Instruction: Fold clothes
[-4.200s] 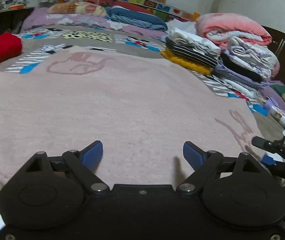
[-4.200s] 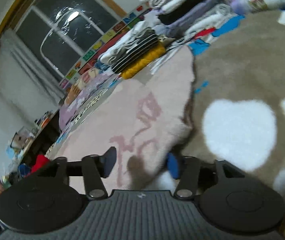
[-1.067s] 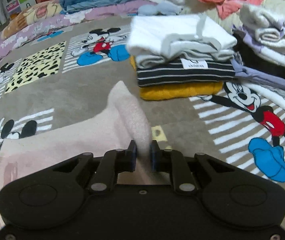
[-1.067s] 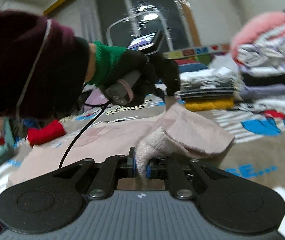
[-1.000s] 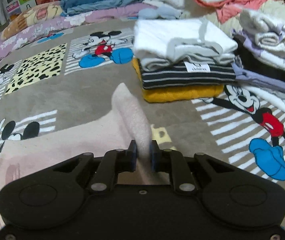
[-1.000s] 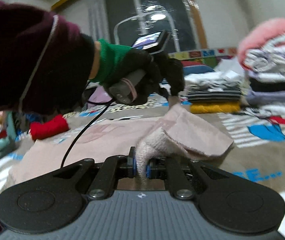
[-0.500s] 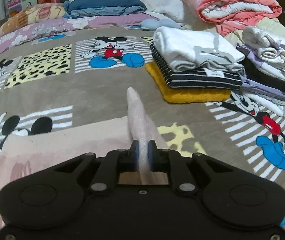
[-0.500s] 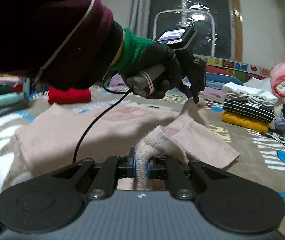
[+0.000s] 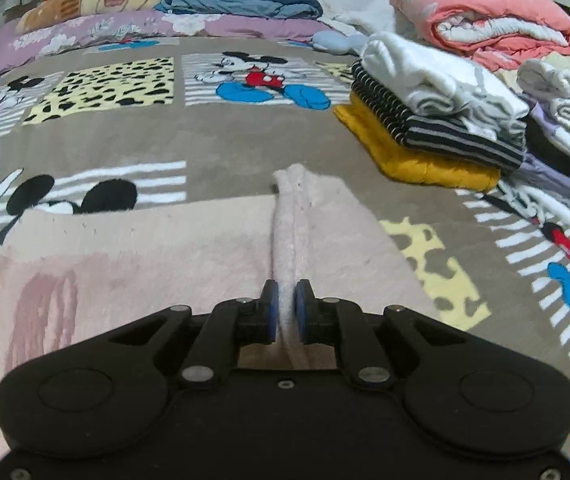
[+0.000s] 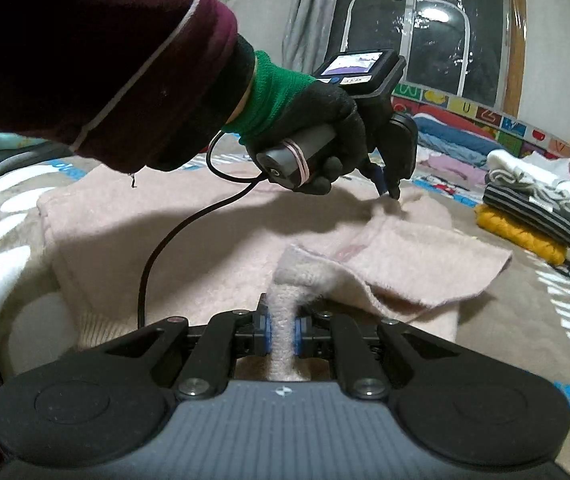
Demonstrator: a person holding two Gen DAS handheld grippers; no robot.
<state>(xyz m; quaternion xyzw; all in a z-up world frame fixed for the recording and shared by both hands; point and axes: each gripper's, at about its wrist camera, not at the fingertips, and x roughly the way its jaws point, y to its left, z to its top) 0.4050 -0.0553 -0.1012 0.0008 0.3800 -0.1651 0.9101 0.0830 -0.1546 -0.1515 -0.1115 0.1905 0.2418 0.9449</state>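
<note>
A pale pink fuzzy garment (image 9: 125, 256) lies on the bed, with one flap folded over its body (image 10: 405, 264). My left gripper (image 9: 283, 304) is shut on a raised ridge of that pink cloth, low over the garment. In the right wrist view the left gripper (image 10: 387, 190) shows beyond, held by a black-gloved hand (image 10: 325, 128), its tips pinching the flap's far edge. My right gripper (image 10: 281, 330) is shut on a bunched near corner of the pink garment, which stands up between its blue pads.
A stack of folded clothes (image 9: 437, 120), yellow, striped and white, sits right of the garment, with more piles and a rolled pink blanket (image 9: 481, 20) behind. The cartoon-print bedspread (image 9: 205, 140) stretches ahead. A maroon sleeve (image 10: 85, 52) and a black cable (image 10: 173, 240) cross the right wrist view.
Both grippers carried the pinched pink cloth across and down over the garment. The held flap now lies lower and flatter, and the folded stack sits further right in the left wrist view.
</note>
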